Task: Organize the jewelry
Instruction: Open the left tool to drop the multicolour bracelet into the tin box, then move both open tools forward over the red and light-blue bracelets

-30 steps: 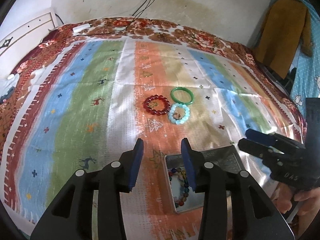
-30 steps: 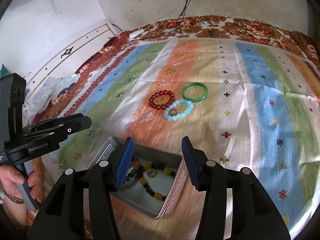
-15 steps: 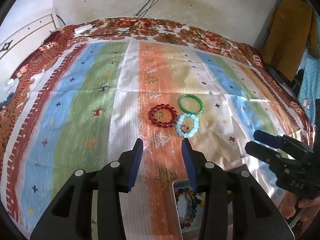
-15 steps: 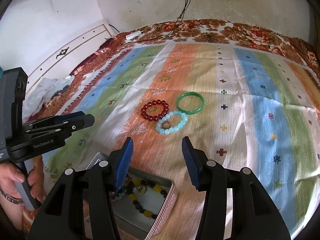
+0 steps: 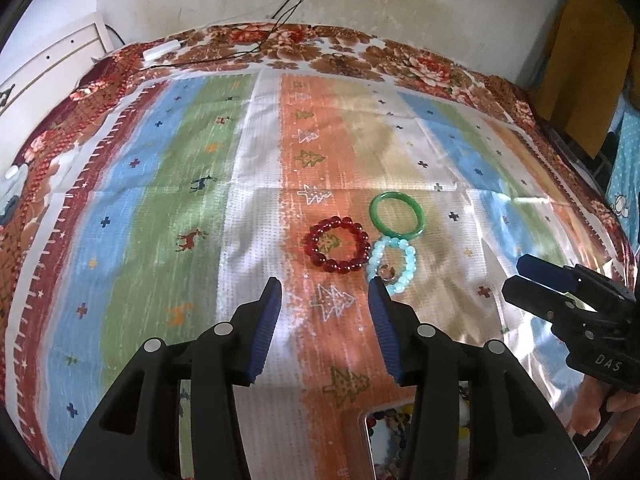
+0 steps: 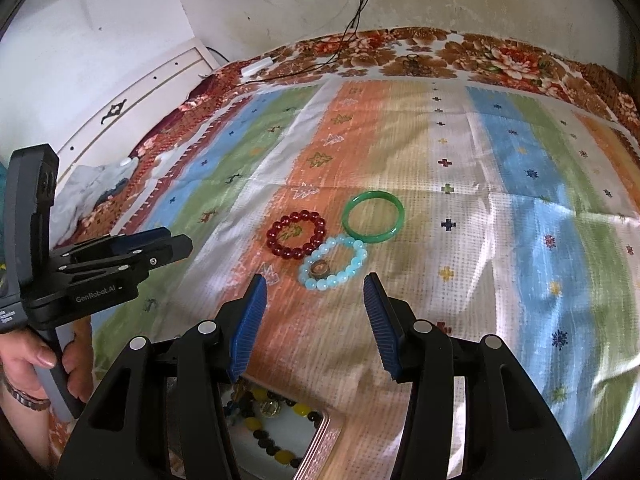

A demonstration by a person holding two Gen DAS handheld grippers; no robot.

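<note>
Both grippers have advanced toward the bracelets; the tin (image 6: pixel 316 436) slid under them. Left gripper (image 5: pixel 324 320) fingers are opening, empty; right gripper (image 6: pixel 314 320) moderately wide, empty. Only the right view shows a ring (image 6: pixel 319 269) clearly inside the aqua bracelet (image 6: pixel 334 262).

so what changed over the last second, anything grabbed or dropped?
Both grippers moved forward over the striped cloth, away from the tin toward the three bracelets; the tin has slid to the bottom edge of both views. The left gripper is opening, nothing between its fingers. The right gripper is open and empty. Nothing was grabbed or dropped. The red bracelet, pale blue bracelet and green bangle lie where they were.
</note>
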